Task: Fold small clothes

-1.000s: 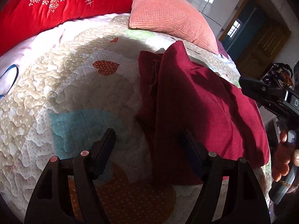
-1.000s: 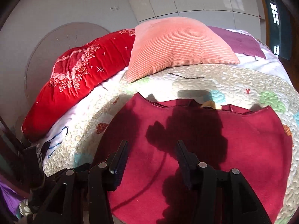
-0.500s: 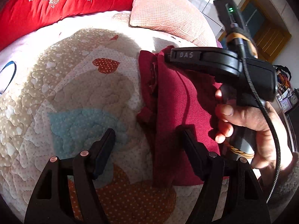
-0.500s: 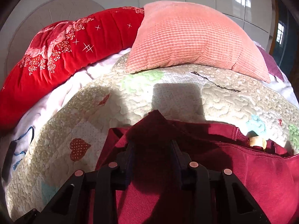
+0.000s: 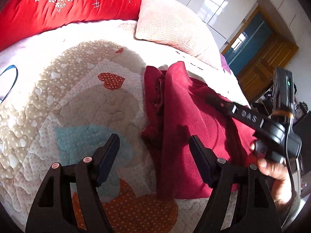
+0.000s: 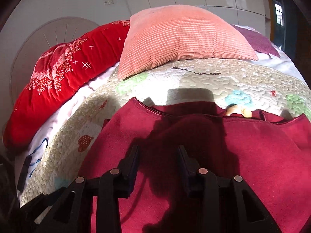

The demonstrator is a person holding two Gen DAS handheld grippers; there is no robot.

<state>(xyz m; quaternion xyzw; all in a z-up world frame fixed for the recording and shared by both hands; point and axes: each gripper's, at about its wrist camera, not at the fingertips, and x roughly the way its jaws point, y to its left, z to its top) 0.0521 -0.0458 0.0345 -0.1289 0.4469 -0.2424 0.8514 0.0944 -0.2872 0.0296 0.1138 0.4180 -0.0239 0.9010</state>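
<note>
A dark red garment (image 5: 194, 126) lies folded on the patchwork quilt (image 5: 77, 97), with a narrower folded strip along its left side. My left gripper (image 5: 153, 143) hovers open above the garment's near left edge; its right finger is over the cloth, its left over bare quilt. A hand (image 5: 272, 170) holds my right gripper (image 5: 211, 98) low over the garment's middle. In the right wrist view the right gripper (image 6: 158, 151) stands over the shadowed garment (image 6: 252, 155), its jaws a narrow gap apart, with no cloth pinched. A tan piece (image 6: 237, 110) shows at the garment's far edge.
A salmon cushion (image 6: 180, 35) and a red flowered bolster (image 6: 58, 73) lie at the bed's far side. A black device on a blue cord (image 6: 25, 167) rests on the white sheet at the left. A wooden door (image 5: 262, 68) stands beyond the bed.
The right gripper narrowed its jaws, went to the garment's far pointed corner, then drew back to the garment's middle. The garment kept its shape. The left gripper barely moved.
</note>
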